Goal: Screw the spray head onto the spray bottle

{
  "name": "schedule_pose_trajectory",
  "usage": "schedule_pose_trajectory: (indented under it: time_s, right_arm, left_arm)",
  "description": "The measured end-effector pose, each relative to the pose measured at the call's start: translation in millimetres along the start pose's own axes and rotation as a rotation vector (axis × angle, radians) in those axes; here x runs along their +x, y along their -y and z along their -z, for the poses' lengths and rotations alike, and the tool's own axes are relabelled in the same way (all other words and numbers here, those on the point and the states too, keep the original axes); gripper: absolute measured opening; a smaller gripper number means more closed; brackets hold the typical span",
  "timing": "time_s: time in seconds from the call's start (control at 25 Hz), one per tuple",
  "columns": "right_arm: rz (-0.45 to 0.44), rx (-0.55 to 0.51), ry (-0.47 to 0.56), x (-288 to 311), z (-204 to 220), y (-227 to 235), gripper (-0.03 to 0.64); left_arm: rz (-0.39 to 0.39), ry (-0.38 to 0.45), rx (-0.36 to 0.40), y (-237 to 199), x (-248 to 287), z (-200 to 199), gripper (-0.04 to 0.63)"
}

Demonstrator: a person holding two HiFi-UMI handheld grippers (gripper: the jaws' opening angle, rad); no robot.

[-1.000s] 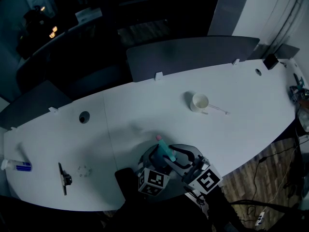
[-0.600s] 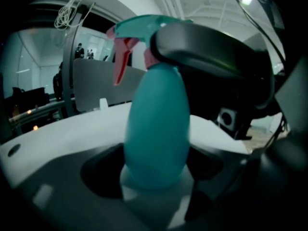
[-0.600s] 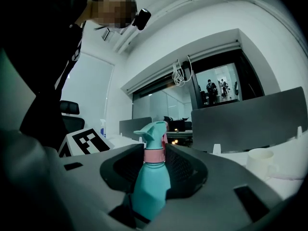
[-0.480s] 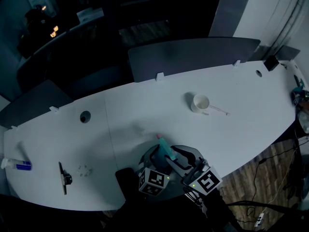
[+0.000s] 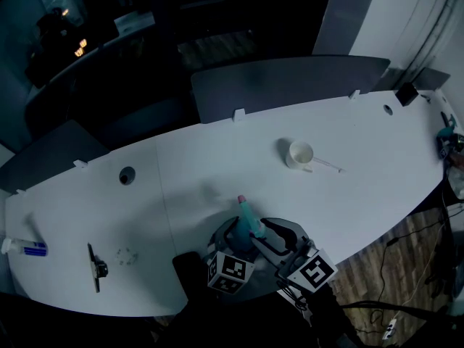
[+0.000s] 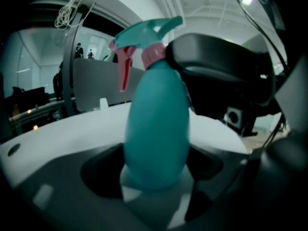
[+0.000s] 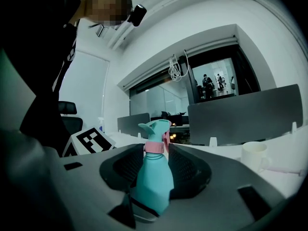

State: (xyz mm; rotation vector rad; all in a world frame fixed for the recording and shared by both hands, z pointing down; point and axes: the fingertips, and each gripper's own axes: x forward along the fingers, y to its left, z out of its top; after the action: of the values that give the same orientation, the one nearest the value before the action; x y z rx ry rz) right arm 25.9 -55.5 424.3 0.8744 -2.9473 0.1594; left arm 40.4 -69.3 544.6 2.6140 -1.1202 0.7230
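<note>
- We record a dim office with a long white table (image 5: 362, 187).
- A teal plastic spray bottle (image 6: 156, 129) sits at the table's near edge, its body clamped in the left gripper (image 6: 156, 177).
- The right gripper (image 7: 155, 150) clenches the pink-collared spray head (image 7: 155, 137).

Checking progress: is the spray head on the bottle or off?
On. The spray head sits atop the bottle, pink collar at the neck; tightness unclear.

One spray bottle (image 5: 246, 217), one cup (image 5: 300, 153), one small white bottle (image 5: 22, 249).

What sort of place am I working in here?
Probably an open-plan office: a long white desk with a cable hole, grey divider panels along its far edge, and an office chair nearby.
</note>
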Motion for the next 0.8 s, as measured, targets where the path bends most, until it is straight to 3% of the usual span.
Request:
schedule_pose_trajectory:
  time_s: [0.12,0.24,0.36,0.6,0.8]
  right_arm:
    - [0.005,0.027,-0.003,-4.7,-2.3,2.2,0.144]
    - [0.001,0.055,-0.028,-6.7,-7.9,2.2,0.272]
    - [-0.013,0.053,-0.060,-4.7,-18.2,-1.0,0.279]
    - [0.006,-0.010,-0.226,11.6,-27.1,-3.9,0.279]
    - [0.129,-0.061,-0.272,16.6,-40.3,2.1,0.279]
  left_arm:
    - [0.000,-0.001,0.001,0.0,-0.2,-0.3,0.397]
    - [0.001,-0.003,0.001,0.3,0.0,0.1,0.399]
    - [0.000,-0.002,0.001,0.1,0.0,0.4,0.397]
    - [-0.001,-0.002,0.002,0.4,0.3,-0.3,0.397]
    - [-0.002,-0.001,0.004,0.0,-0.2,0.2,0.397]
